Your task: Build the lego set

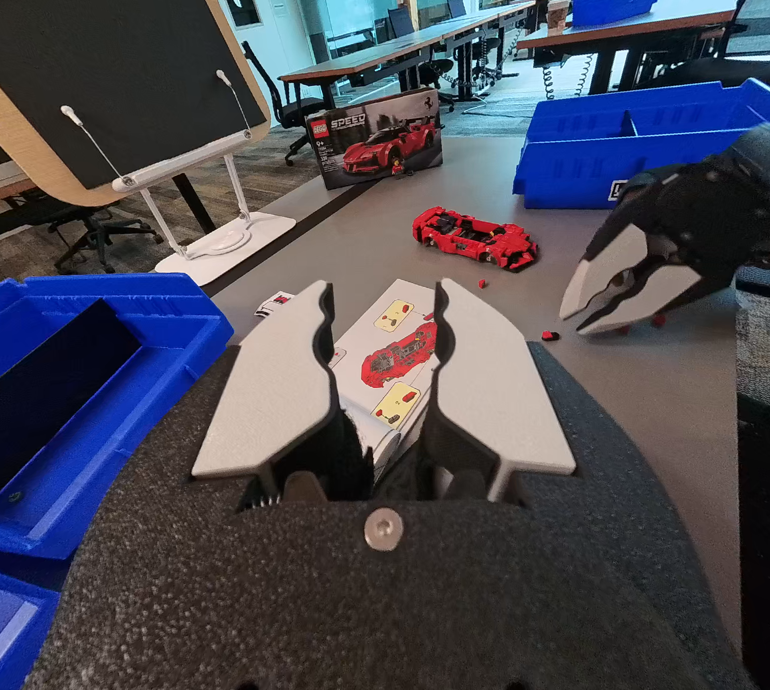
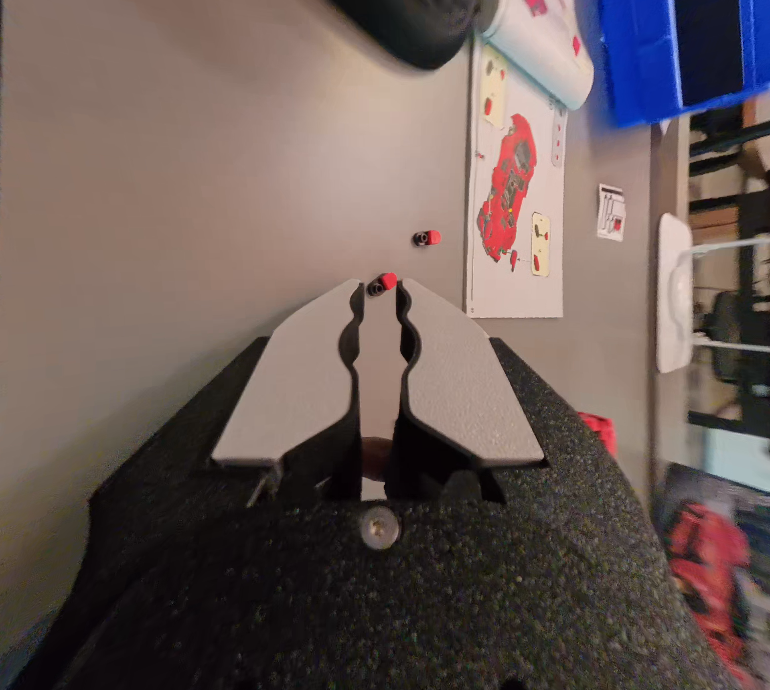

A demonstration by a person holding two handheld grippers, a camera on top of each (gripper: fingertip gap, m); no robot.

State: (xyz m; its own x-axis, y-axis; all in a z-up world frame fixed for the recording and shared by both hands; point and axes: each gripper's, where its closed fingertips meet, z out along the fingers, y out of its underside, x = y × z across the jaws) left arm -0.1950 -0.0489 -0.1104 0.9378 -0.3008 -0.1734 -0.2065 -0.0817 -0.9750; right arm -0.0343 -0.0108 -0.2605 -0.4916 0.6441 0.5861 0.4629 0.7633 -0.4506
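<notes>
On the bench (image 1: 416, 220), the right gripper (image 2: 378, 286), jaws narrowly apart, flanks a red piece (image 2: 383, 283); the left gripper (image 1: 383, 295), jaws wide, hovers over the booklet (image 1: 387, 353) beside the car (image 1: 473, 238).

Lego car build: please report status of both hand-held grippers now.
Left hand-held gripper open over instruction booklet. Right hand-held gripper open, small red piece at fingertips. Red car untouched. Path clear.

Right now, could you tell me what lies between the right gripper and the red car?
In the left wrist view, only bare grey table separates the right gripper from the red car.
</notes>
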